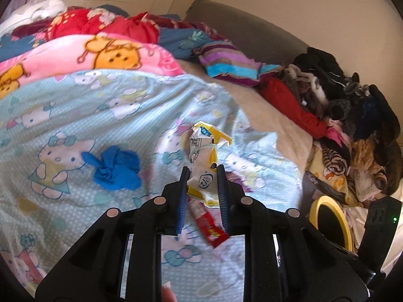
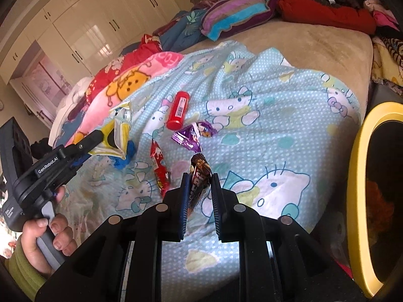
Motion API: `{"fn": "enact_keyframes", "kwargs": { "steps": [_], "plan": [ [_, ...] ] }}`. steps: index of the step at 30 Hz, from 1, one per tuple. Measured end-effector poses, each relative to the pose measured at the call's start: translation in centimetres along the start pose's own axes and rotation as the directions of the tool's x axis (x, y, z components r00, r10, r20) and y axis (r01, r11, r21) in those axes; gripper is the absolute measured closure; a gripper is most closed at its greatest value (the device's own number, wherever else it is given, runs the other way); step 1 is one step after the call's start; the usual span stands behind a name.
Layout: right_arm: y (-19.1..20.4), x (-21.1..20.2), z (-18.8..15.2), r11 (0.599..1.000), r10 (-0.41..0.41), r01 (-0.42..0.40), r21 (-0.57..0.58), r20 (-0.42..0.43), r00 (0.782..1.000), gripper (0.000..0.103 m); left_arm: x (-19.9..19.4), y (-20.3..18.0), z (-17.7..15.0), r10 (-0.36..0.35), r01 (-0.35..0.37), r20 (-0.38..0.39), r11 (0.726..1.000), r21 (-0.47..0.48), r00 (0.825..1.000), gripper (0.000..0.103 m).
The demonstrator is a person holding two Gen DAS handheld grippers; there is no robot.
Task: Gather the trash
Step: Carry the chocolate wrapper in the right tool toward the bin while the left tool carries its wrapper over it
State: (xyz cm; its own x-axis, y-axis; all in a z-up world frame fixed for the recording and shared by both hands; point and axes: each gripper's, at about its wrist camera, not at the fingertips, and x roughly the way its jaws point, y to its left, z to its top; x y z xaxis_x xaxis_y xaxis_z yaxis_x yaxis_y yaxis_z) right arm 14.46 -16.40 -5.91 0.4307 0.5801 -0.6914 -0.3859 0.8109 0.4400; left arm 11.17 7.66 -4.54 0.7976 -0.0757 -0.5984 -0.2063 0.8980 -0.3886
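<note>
A wide bed (image 2: 314, 47) fills the room, its tan mattress cover bare toward the far corner; a light blue sheet printed with cartoon cats (image 2: 252, 130) is spread over the near half; a pink blanket with yellow bears (image 1: 100, 52) lies bunched along one side, and a heap of dark clothes (image 1: 352, 105) is piled along the other. Beside the bed stands a yellow-rimmed bin (image 2: 357, 176), its dark mouth turned toward the sheet.

The trash lies scattered on the sheet; a red cylindrical tube (image 2: 178, 112) rests near the middle; a purple wrapper (image 2: 194, 134) sits just below it; a red wrapper (image 2: 160, 168) lies close by, toward the left gripper; a crumpled blue glove (image 1: 115, 168) lies further off on the sheet.

The left gripper (image 1: 203, 176) is lifted off the sheet, its jaws nearly together and pinching a yellow and white packet (image 1: 204, 161), which stands up out of the pads; the person's hand (image 2: 45, 241) grips its handle, a green sleeve at the wrist. The right gripper (image 2: 200, 183) is likewise squeezed almost closed on a dark brown wrapper (image 2: 199, 176), held clear above the sheet, near the bin.
</note>
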Motion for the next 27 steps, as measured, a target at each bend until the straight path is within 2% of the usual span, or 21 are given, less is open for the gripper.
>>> {"fn": "enact_keyframes", "kwargs": {
  "steps": [12,27],
  "plan": [
    [-1.4,-3.2,0.3,0.999,-0.006,0.004,0.032,0.060,0.998,0.086,-1.5,-4.8,0.0,-0.089,0.087,0.020,0.993,0.084,0.996,0.088],
    [-3.3,-6.8,0.6,0.998,-0.045,0.040,0.044,0.137,0.990,0.086,-2.1,-8.9,-1.1,-0.153,0.151,0.005,0.976,0.154,0.988,0.088]
  ]
}}
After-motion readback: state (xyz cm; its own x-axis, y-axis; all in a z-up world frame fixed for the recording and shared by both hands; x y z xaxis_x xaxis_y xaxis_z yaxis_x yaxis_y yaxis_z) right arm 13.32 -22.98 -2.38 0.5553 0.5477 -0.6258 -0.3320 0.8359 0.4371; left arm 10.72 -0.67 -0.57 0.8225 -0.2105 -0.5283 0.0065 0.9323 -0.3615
